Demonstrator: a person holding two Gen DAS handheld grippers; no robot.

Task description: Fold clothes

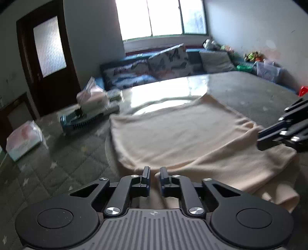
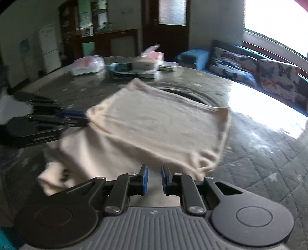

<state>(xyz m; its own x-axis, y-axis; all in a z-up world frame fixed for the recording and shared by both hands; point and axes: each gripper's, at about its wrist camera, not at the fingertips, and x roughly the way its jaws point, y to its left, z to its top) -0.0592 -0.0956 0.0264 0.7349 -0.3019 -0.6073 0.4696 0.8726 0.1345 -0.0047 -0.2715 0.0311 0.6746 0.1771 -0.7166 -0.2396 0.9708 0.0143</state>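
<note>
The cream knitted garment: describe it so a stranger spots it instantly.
Start at the large grey quilted table. The cream knitted garment lies spread near its front edge. It is the only soft, pale cloth there; the boxes and packets sit farther back.

A bright window [image 1: 161,17] glares beyond the fingers, above a blue sofa [image 1: 194,57] with butterfly cushions [image 2: 277,77]. A dark door [image 1: 46,57] stands left; a white fridge [image 2: 49,48] stands far left.

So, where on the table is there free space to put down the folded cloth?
Bare quilted table cover lies on the window side of the cream garment, toward the sofa. More bare cover lies before the packages on its other side. The far edge is crowded with boxes.
</note>
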